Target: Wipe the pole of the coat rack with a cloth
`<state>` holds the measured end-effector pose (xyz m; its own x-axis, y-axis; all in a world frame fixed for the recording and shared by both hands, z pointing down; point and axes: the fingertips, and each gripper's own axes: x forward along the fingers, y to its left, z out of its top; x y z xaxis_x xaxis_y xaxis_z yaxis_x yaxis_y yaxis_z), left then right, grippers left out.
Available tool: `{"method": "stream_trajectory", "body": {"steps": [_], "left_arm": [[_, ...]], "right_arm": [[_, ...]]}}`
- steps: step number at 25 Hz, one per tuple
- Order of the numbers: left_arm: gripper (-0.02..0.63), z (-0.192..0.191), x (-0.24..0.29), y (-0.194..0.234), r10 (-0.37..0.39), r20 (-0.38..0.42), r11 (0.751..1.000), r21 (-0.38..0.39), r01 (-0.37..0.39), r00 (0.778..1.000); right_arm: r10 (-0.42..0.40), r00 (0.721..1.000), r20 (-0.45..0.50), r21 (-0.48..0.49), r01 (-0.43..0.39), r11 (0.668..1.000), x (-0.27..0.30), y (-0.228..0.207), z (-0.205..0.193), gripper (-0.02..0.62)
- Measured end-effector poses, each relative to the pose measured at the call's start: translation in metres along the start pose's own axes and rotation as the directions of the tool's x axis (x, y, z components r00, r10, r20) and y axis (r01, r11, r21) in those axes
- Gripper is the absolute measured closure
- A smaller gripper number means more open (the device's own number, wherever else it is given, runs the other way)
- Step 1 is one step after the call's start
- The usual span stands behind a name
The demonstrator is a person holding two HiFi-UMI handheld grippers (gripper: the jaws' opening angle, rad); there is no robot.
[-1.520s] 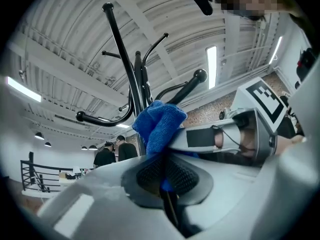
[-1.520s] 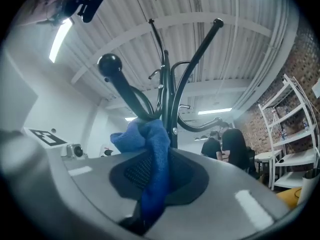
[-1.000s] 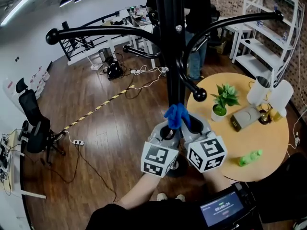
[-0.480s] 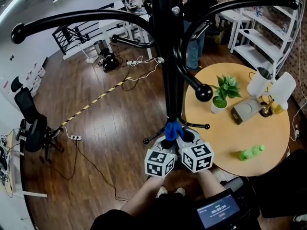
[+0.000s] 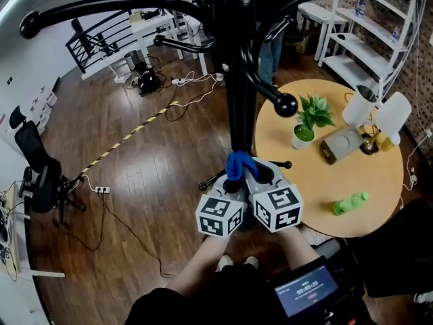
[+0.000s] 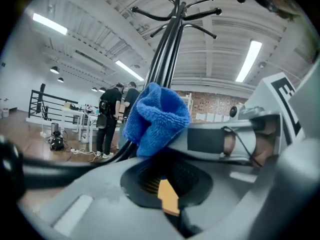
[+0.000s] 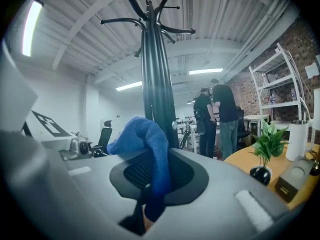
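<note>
With the left tool (image 5: 232,183) and the right tool (image 5: 261,177) both clamped on the blue cloth (image 5: 238,164) at the coat rack pole (image 5: 237,80), an uneven pull might drag it free.

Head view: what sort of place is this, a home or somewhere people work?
Probably a lab or workshop-style office: an office chair, a power strip with cables trailing across the wood floor, and white shelving.
</note>
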<state>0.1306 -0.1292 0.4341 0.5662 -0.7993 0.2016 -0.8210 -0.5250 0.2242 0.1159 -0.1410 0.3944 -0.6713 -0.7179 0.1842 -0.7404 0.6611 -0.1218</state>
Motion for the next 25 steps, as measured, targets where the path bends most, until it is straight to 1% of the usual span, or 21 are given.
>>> {"method": "stream_trajectory", "body": {"steps": [2, 6, 9, 12, 15, 18, 21, 25], "left_arm": [[0.606, 0.018, -0.001, -0.004, -0.009, 0.023, 1.0, 0.024, 0.009, 1.0], [0.606, 0.062, -0.006, -0.014, -0.027, 0.086, 0.997, 0.076, 0.02, 0.996], [0.606, 0.107, -0.012, -0.023, -0.054, 0.136, 0.989, 0.146, 0.034, 0.989], [0.606, 0.149, -0.021, -0.033, -0.082, 0.195, 0.976, 0.213, 0.04, 0.977], [0.606, 0.185, -0.028, -0.041, -0.107, 0.257, 0.964, 0.265, 0.036, 0.96], [0.606, 0.217, -0.033, -0.047, -0.127, 0.305, 0.947, 0.319, 0.024, 0.944], [0.606, 0.24, -0.038, -0.051, -0.149, 0.326, 0.934, 0.357, 0.024, 0.934], [0.606, 0.244, -0.04, -0.051, -0.163, 0.342, 0.932, 0.362, 0.031, 0.925]], "right_arm": [[-0.005, 1.0, 0.024, -0.018, 0.006, 1.0, -0.003, 0.0, 0.017, 0.541], [-0.015, 0.993, 0.117, -0.04, 0.02, 0.999, -0.015, 0.003, 0.064, 0.54], [-0.016, 0.984, 0.178, -0.08, 0.031, 0.996, -0.022, 0.008, 0.107, 0.54], [-0.012, 0.967, 0.255, -0.115, 0.042, 0.993, -0.032, 0.015, 0.15, 0.54], [-0.005, 0.944, 0.33, -0.14, 0.055, 0.989, -0.042, 0.02, 0.187, 0.54], [0.01, 0.92, 0.392, -0.14, 0.049, 0.989, -0.048, 0.022, 0.22, 0.54], [0.016, 0.903, 0.428, -0.132, 0.045, 0.99, -0.051, 0.024, 0.243, 0.54], [0.04, 0.897, 0.44, -0.134, 0.022, 0.991, -0.051, 0.025, 0.249, 0.54]]}}
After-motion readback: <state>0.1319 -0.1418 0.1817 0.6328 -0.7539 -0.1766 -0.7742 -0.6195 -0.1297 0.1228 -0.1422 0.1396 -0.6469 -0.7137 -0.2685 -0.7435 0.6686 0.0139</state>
